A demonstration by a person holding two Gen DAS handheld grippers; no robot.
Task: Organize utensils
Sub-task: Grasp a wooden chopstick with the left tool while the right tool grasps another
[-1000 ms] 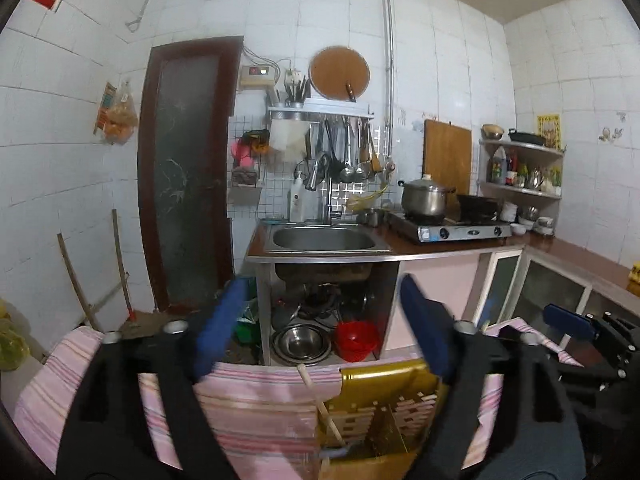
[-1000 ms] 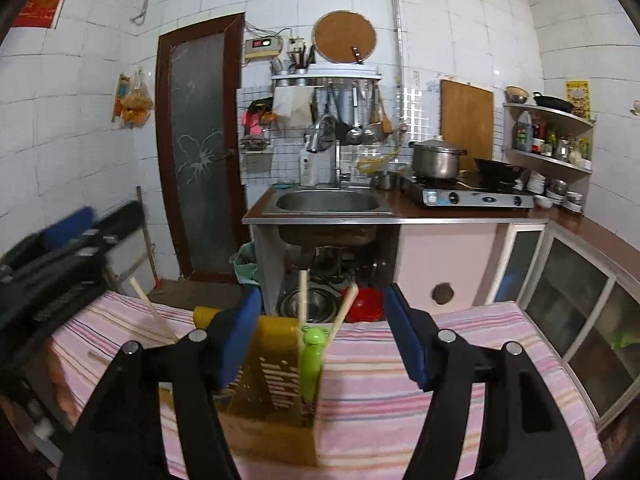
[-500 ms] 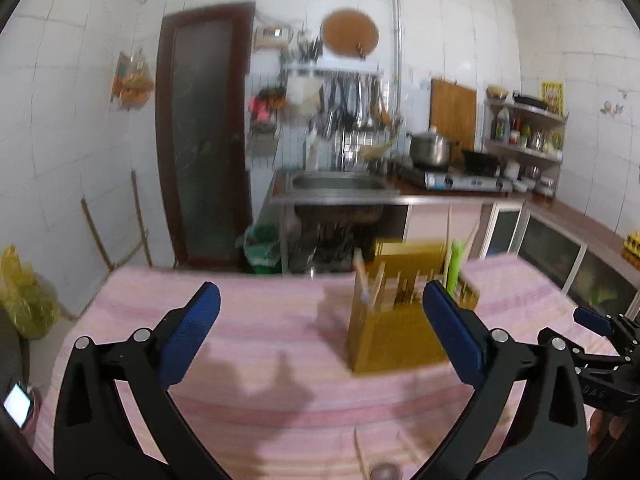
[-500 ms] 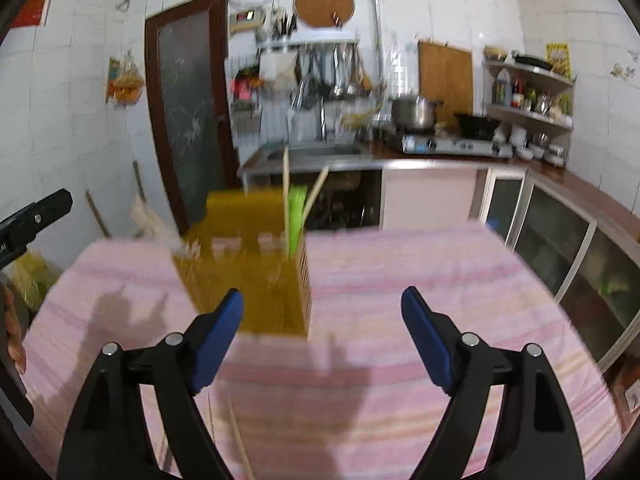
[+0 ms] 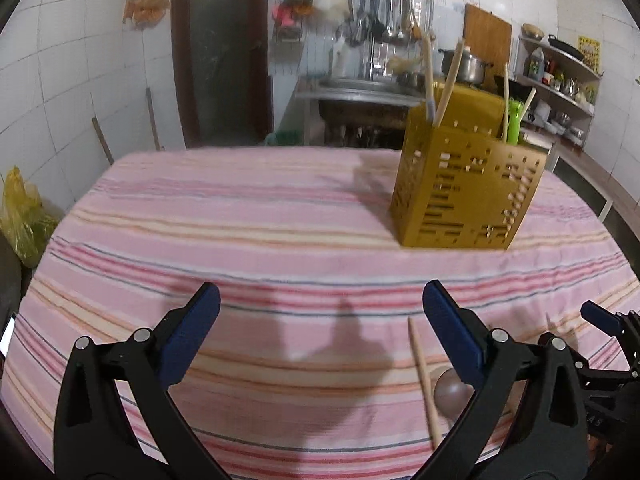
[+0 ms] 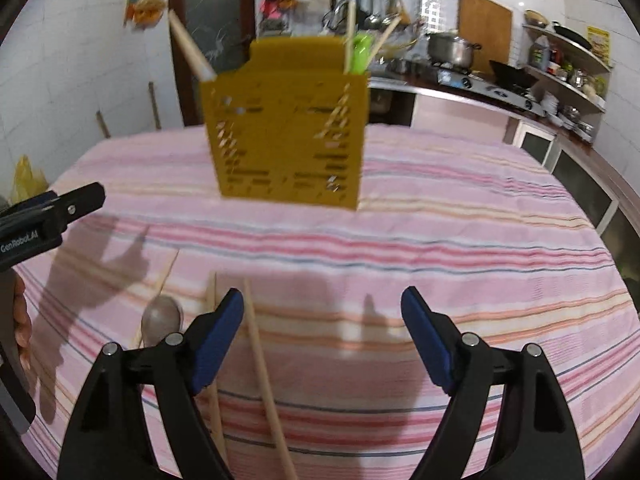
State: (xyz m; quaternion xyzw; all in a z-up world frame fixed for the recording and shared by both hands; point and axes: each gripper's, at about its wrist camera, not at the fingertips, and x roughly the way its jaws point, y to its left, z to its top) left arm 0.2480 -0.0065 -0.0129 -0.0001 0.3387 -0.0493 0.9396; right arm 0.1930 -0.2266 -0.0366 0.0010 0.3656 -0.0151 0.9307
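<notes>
A yellow perforated utensil holder (image 5: 464, 184) (image 6: 286, 128) stands upright on the pink striped tablecloth (image 5: 240, 216), with wooden chopsticks and a green utensil (image 6: 360, 54) sticking out of it. Loose chopsticks (image 6: 264, 364) and a brownish spoon (image 6: 160, 318) lie on the cloth at the near side. My left gripper (image 5: 322, 300) hovers open over bare cloth; a chopstick (image 5: 424, 380) and the spoon (image 5: 450, 394) lie by its right finger. My right gripper (image 6: 323, 304) is open too, the chopsticks passing under its left finger. Nothing is held.
Behind the table are a sink counter (image 5: 360, 88), a stove with a pot (image 6: 452, 50), shelves (image 6: 568, 76) and a dark door (image 5: 220, 48). A yellow bag (image 5: 20, 216) sits at the left. A hand (image 6: 20, 320) shows at the left edge.
Both grippers dropped and tipped down toward the table, so the cloth now fills both views. The loose chopsticks and spoon came into sight. Both pairs of jaws stand wider than a second ago.
</notes>
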